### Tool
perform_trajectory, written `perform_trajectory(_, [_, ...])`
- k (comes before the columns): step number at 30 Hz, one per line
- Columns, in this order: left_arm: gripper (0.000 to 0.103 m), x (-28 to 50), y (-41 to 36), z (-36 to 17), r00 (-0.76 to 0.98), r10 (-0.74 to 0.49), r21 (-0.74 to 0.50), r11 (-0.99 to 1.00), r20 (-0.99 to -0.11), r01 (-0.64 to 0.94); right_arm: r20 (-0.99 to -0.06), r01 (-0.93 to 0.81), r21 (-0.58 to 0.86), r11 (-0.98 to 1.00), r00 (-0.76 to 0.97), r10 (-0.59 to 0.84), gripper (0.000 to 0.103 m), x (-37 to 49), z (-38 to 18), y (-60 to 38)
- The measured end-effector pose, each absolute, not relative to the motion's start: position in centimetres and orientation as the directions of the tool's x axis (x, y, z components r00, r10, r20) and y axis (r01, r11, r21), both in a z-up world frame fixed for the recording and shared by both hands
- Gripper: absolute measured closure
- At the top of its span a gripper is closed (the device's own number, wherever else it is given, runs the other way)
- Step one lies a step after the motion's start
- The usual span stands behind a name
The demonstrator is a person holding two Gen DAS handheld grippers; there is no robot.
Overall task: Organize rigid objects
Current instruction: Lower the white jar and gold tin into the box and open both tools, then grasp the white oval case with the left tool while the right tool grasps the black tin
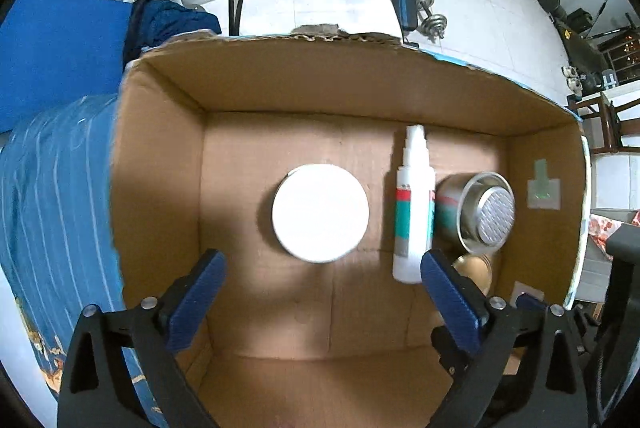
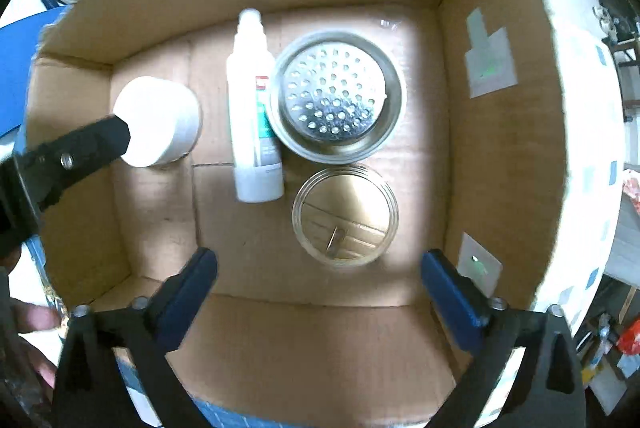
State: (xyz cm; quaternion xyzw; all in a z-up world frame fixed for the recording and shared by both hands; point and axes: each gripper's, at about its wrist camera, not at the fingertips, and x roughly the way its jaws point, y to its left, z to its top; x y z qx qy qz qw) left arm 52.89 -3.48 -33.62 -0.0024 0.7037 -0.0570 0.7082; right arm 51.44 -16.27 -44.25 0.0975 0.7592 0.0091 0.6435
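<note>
While both grippers hang over the box, nothing is gripped.
Left gripper (image 1: 322,288): jaws spread wide, empty, above the white jar (image 1: 320,212), probably clear of it after a set-down.
Right gripper (image 2: 319,282): jaws wide, empty, above the glass jar (image 2: 345,215).
Cardboard box (image 1: 360,87): holds every item on its floor.
Layout: spray bottle (image 2: 254,107) lies flat, touching the metal strainer (image 2: 335,95); glass jar just beside both; white jar apart at left, likely to save space.
Count: four items, one of each.

left tongs (image 1: 322,278) spread wide, empty; right tongs (image 2: 318,274) likewise.
</note>
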Motion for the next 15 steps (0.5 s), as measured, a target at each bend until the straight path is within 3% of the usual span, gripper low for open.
perform_trajectory(15, [0.000,41.2,-1.4,-25.0,0.235,-0.106,-0.085,0.992,-0.966,0.096,-0.994,0.067,0.104,0.992,0.051,0.101,0.000,43.8,-35.2,-16.6])
